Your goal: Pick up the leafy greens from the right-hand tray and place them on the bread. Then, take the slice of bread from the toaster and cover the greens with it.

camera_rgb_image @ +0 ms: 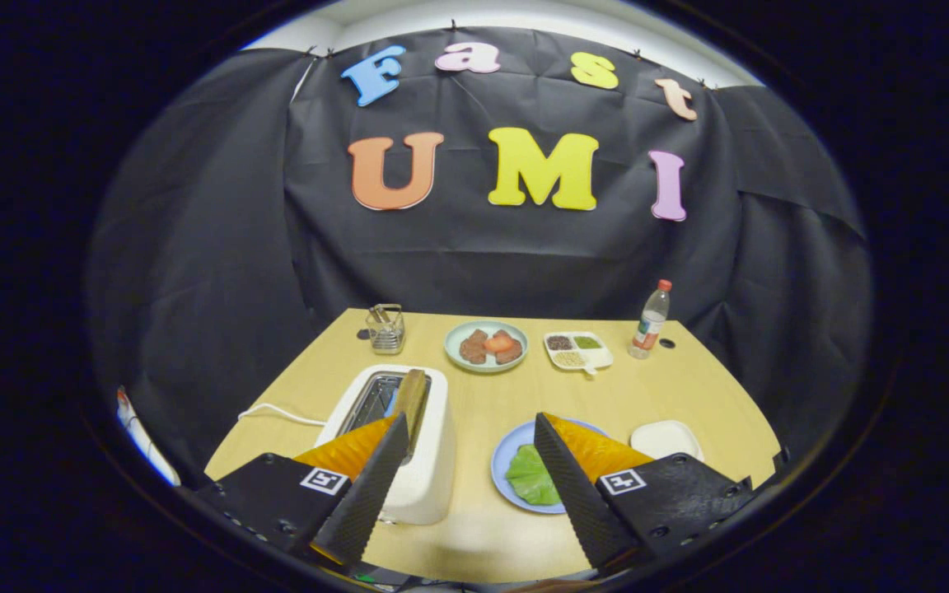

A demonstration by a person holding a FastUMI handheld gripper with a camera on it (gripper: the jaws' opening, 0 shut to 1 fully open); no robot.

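Light wooden counter [672, 395] spans the lower frame, with bare lane down the centre. White two-slot toaster [425, 461] lower left, brown bread slice [411, 399] upright in its slot. Round blue plate [511, 461] lower centre-right carries green leafy greens [530, 476], partly behind the right finger. Small white tray [666, 436] sits right of it. Hand-held gripper [470, 461] spread wide, holding nothing, above the near counter edge.
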